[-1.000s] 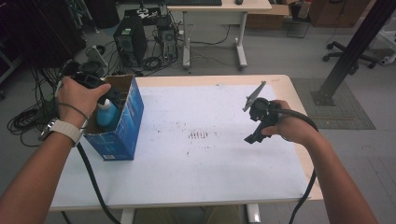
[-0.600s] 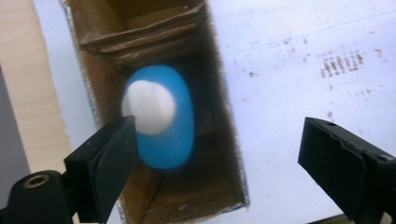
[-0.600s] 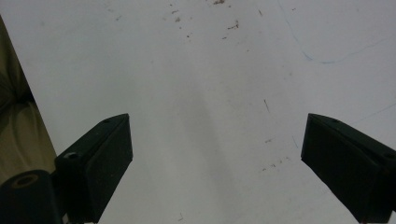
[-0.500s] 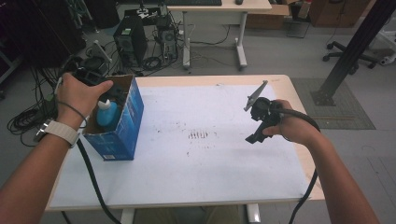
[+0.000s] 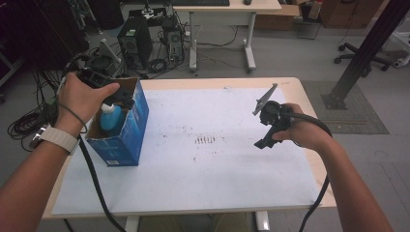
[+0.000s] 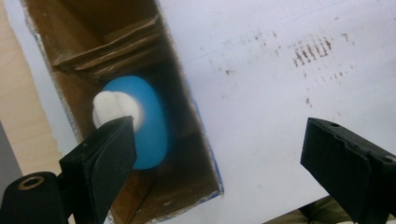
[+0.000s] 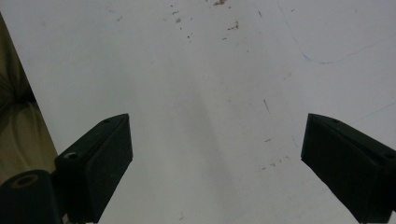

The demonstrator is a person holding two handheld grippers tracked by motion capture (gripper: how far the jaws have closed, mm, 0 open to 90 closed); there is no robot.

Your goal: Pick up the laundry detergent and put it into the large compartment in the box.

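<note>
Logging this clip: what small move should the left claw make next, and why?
Probably lower the left claw into the blue box and centre it on the bottle: it is open above the box, and the white cap sits by one jaw.

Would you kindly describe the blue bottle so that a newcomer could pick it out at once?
Start at the white sheet covering the table, then go to its left side, where an open blue cardboard box stands. The bottle stands inside it, below the left gripper: light blue with a white cap, the one thing in the box.
</note>
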